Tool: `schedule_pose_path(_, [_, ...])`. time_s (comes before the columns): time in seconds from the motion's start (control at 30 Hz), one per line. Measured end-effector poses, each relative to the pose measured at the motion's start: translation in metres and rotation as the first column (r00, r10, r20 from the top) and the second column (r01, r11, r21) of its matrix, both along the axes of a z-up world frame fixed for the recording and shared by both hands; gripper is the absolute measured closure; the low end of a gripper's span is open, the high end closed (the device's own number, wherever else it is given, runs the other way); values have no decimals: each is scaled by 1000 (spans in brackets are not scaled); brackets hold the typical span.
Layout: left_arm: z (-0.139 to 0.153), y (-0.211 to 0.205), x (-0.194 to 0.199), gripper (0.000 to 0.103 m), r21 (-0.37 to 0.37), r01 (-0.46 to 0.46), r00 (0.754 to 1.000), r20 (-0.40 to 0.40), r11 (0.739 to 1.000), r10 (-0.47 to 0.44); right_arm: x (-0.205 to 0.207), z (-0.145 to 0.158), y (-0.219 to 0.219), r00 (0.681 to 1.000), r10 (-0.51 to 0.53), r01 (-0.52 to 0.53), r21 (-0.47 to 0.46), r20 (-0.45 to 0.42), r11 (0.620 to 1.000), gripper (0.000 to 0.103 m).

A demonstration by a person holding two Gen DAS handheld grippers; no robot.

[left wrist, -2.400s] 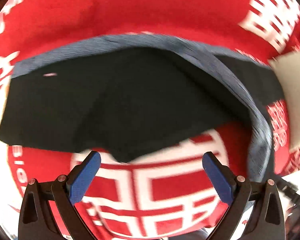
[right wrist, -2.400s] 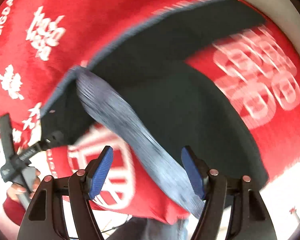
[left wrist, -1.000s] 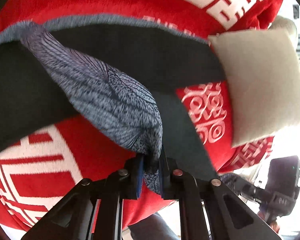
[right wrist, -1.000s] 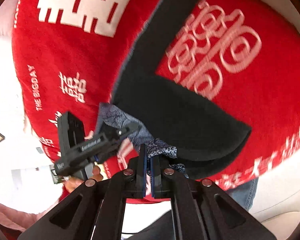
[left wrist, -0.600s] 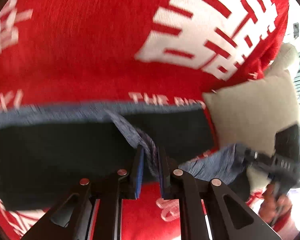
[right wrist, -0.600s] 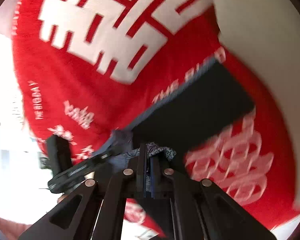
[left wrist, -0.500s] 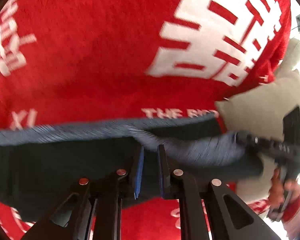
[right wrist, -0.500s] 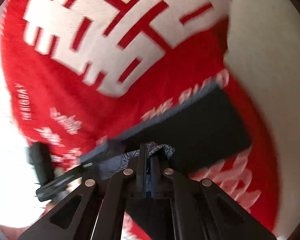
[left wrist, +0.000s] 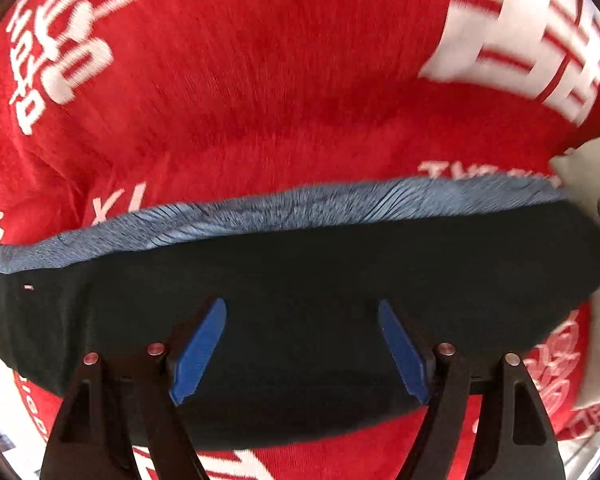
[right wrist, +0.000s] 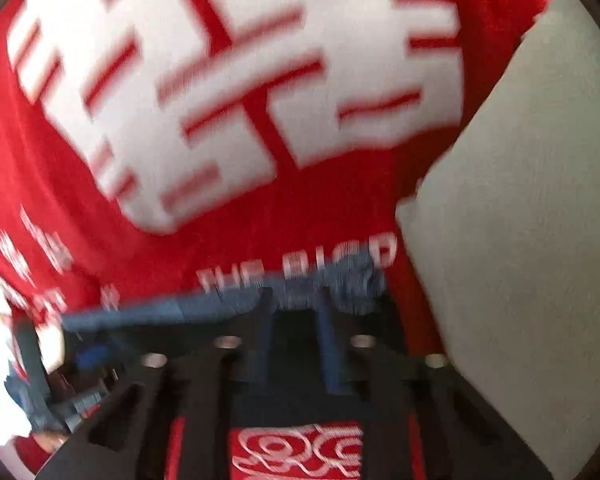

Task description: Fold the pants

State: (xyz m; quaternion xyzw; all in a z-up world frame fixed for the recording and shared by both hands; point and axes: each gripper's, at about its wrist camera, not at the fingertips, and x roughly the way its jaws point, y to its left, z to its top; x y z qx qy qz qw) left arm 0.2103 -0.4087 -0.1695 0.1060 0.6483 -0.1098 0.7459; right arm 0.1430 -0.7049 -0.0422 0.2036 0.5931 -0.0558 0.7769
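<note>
The dark pants [left wrist: 300,280] lie folded as one flat wide band on the red blanket [left wrist: 260,80], with the blue-grey patterned edge [left wrist: 300,208] along the far side. My left gripper [left wrist: 302,350] is open and empty, hovering over the near part of the pants. In the blurred right wrist view, my right gripper [right wrist: 296,328] has its jaws a little apart over the dark fabric, with the blue-grey edge [right wrist: 352,280] just beyond the tips. The left gripper [right wrist: 60,368] shows at the lower left of that view.
A red blanket with large white characters [right wrist: 240,92] covers the surface. A beige cushion [right wrist: 520,240] lies to the right, touching the pants' right end; it also shows in the left wrist view [left wrist: 596,184].
Both grippers carried the patterned edge of the pants over to the far side and let go. The left gripper opened wide; the right jaws parted. The pants now lie folded flat.
</note>
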Motion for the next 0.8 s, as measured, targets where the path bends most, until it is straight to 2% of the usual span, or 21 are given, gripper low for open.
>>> schedule_pose_path(0.1, [-22,-5,-2,23,26,3,1000,-9,1000,-3,1,-45,3,997,3,-8,-60,-82,998,88])
schedule_pose_path(0.13, [-26,-4,-1,20,23,-7,1000,-6,1000,7,5,-60,-3,995,-10,4,-59,-101,998,92])
schedule_pose_path(0.17, [-27,-2,0,19,13,-22,1000,1,1000,22,10,-70,-9,993,-29,26,-33,-113,999,92])
schedule_pose_path(0.23, [-27,2,1,19,-3,-35,999,-9,999,35,15,-56,-19,994,-96,97,9,-47,995,92])
schedule_pose_path(0.27, [-28,3,0,19,-6,-34,999,-8,999,34,16,-41,-22,994,-106,106,16,12,994,88])
schedule_pose_path(0.3, [-28,3,-2,19,-7,-29,1000,-3,1000,29,16,-30,-24,993,-111,112,-3,46,994,87])
schedule_pose_path(0.33, [-28,4,-3,19,-5,-25,1000,4,1000,25,17,-20,-26,992,-112,115,-35,65,993,81])
schedule_pose_path(0.37, [-29,4,-3,18,-3,-25,1000,7,1000,25,20,-15,-30,992,-108,111,-58,59,992,67])
schedule_pose_path(0.4, [-29,4,-4,18,-1,-30,1000,7,1000,30,24,-15,-34,993,-107,109,-58,45,992,61])
schedule_pose_path(0.53, [-30,2,-2,18,-7,-39,999,15,999,39,36,-34,-47,991,-117,115,-45,-61,992,60])
schedule_pose_path(0.63, [-28,3,-5,18,-12,-37,999,22,999,37,42,-55,-47,982,-128,126,-18,-139,992,63])
schedule_pose_path(0.7, [-28,5,-4,18,-16,-36,999,21,999,36,47,-61,-49,979,-133,132,-21,-153,991,70])
schedule_pose_path(0.73, [-28,6,-4,18,-17,-36,999,19,999,36,48,-60,-52,980,-137,141,18,-147,990,87])
schedule_pose_path(0.8, [-26,5,-3,18,-16,-35,999,19,999,35,54,-51,-50,983,-153,155,5,-105,988,90])
